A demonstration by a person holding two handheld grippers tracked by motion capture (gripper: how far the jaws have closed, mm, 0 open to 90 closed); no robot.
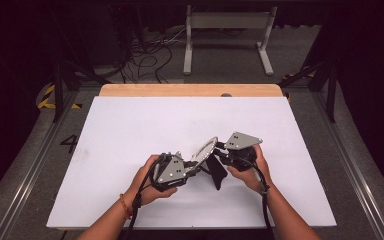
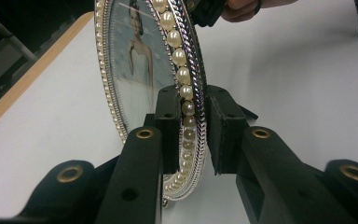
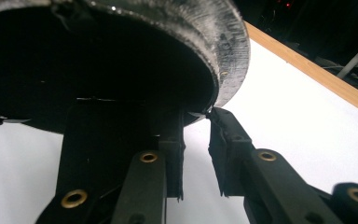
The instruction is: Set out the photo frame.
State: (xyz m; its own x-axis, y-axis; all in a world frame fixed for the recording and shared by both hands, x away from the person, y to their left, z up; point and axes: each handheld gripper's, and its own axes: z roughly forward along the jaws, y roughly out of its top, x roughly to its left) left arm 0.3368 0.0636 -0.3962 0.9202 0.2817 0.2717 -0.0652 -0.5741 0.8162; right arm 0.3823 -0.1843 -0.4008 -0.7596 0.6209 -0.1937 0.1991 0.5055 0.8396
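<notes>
High view: near the lower middle of the frame, above the white table (image 1: 130, 130), the oval picture frame (image 1: 205, 149) is held tilted between both hands, with its black stand (image 1: 217, 172) hanging below. The left gripper (image 1: 190, 165) meets its lower end, the right gripper (image 1: 220, 150) its upper right.

Left gripper view: the frame rises edge-on through the upper middle, and its pearl rim (image 2: 182, 79) runs down between the jaws. The left pad touches the rim; the right pad stands slightly off, so this hold looks loose. Glass and pearls suggest something stiff, fragile and slippery, best taken by the rim.

Right gripper view: the dark back of the frame (image 3: 98, 60) fills the upper left. The jaws stand slightly spread at its lower edge; I cannot tell whether they pinch anything.
</notes>
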